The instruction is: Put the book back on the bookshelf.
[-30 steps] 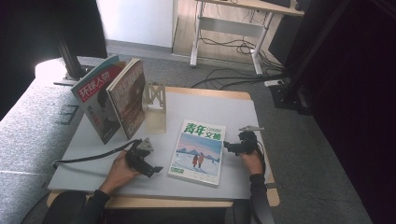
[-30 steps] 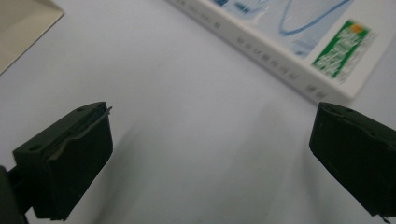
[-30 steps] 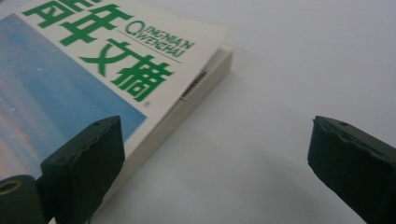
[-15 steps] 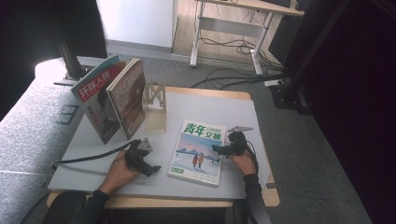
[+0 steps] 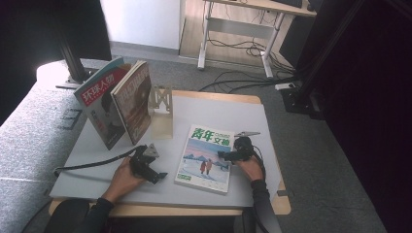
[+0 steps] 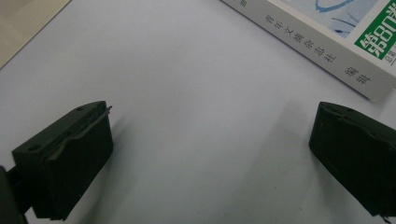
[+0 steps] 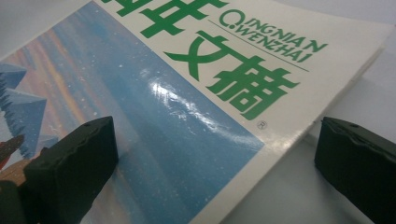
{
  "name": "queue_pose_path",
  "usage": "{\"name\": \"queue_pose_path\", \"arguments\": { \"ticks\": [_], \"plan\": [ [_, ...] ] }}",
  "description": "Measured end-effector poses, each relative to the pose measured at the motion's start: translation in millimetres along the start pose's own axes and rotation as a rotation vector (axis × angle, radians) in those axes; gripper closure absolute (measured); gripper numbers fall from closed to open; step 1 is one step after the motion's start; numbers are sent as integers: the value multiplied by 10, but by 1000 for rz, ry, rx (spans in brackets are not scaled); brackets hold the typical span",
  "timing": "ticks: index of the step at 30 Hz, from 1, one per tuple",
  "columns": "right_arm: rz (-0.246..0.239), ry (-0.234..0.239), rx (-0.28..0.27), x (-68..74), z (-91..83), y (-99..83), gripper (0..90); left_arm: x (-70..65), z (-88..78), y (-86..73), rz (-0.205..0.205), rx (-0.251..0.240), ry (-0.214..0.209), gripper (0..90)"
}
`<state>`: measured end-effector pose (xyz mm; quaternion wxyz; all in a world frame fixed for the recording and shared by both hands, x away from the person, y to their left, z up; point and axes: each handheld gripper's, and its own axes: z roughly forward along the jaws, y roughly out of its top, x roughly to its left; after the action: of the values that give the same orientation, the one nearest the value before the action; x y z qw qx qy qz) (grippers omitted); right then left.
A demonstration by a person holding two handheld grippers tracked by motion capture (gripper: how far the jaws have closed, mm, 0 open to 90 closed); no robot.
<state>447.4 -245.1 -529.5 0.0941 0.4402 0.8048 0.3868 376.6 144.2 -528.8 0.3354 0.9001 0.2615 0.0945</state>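
A magazine with green characters and a blue snowy cover (image 5: 206, 154) lies flat on the white table top (image 5: 214, 114). My right gripper (image 5: 224, 156) hangs open over the magazine's right edge; in the right gripper view (image 7: 210, 163) one jaw is above the cover (image 7: 154, 107) and the other is off the edge over the table. My left gripper (image 5: 156, 174) sits open just left of the magazine, low over the bare table. In the left gripper view (image 6: 210, 154) the magazine's spine (image 6: 317, 51) runs across the upper right, and nothing lies between the jaws.
Two magazines (image 5: 119, 102) stand upright and leaning at the back left, beside a small wooden rack (image 5: 162, 99). A cable (image 5: 87, 165) trails left from my left gripper. A grey sofa (image 5: 29, 145) borders the table's left side.
My right gripper has slid left from the table's right side onto the magazine's right edge. My left gripper has barely moved.
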Motion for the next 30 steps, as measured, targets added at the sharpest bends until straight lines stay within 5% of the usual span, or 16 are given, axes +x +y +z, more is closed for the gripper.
{"name": "queue_pose_path", "arguments": {
  "ticks": [11, 17, 20, 23, 30],
  "plan": [
    [-14, 58, -6, 6, -46, 29, 10, 1, 0, 0, 0, 0, 0, 0],
    [-74, 35, -20, 86, -74, 80, 57, 0, 0, 0, 0, 0, 0, 0],
    [-75, 110, -53, 145, -98, 122, 122, 0, 0, 0, 0, 0, 0, 0],
    [-114, 65, -27, 220, -77, 156, 121, 0, 0, 0, 1, 0, 0, 0],
    [-63, 56, -20, 148, -55, 132, 182, 0, 1, 0, 0, 0, 0, 0]
  ]
}}
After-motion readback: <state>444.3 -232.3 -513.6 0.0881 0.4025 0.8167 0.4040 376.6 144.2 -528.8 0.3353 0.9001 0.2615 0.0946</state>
